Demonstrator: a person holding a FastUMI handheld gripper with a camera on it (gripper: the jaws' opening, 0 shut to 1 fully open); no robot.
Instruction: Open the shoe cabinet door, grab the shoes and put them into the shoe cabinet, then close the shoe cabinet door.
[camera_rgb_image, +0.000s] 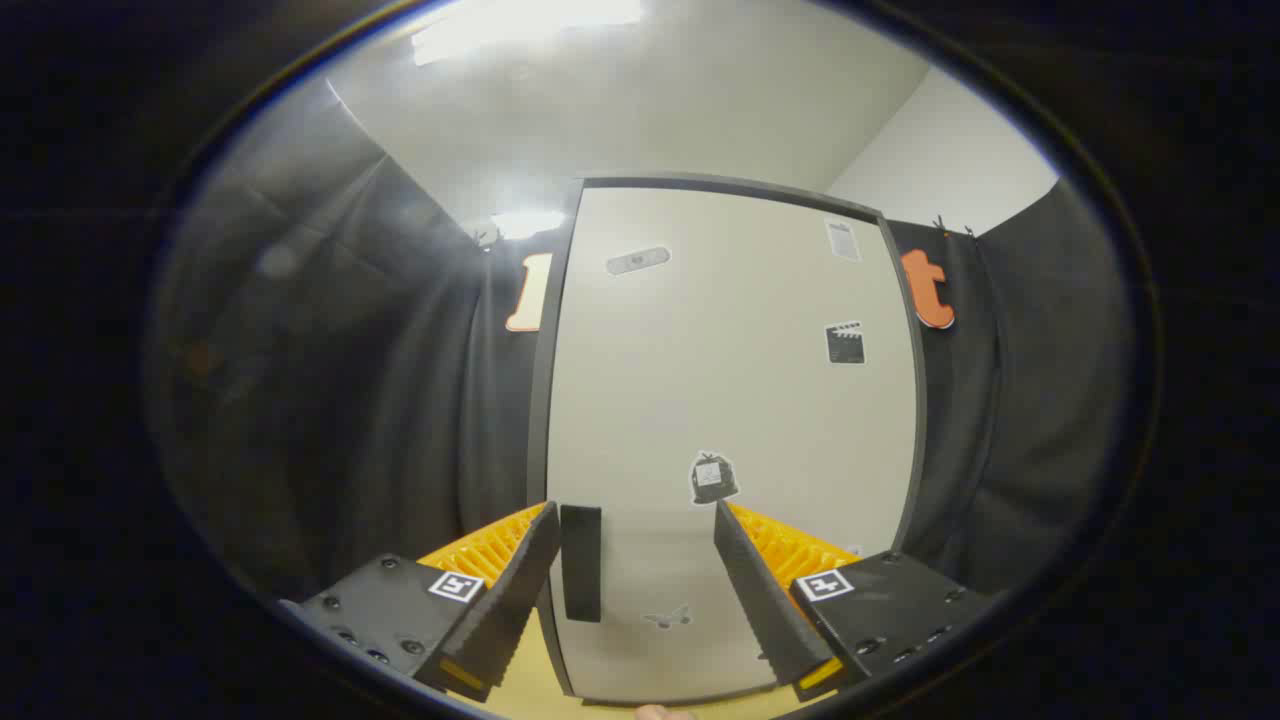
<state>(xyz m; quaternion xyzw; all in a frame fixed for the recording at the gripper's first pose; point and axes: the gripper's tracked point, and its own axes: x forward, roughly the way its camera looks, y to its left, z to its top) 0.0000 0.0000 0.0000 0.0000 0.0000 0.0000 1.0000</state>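
The shoe cabinet stands straight ahead, its pale door (730, 400) closed inside a dark frame (545, 380). Several small stickers dot the door. A dark vertical handle (581, 563) sits at the door's lower left edge, just inside my left finger. My gripper (636, 520) is open, its fingers spread wide just in front of the lower part of the door, with the handle between them near the left one. Nothing is held.
Black cloth walls hang on both sides of the cabinet. A pale yellow floor strip (520, 690) shows below the fingers. A fingertip of a person (662, 712) peeks in at the very bottom. A white ceiling with bright lamps is above.
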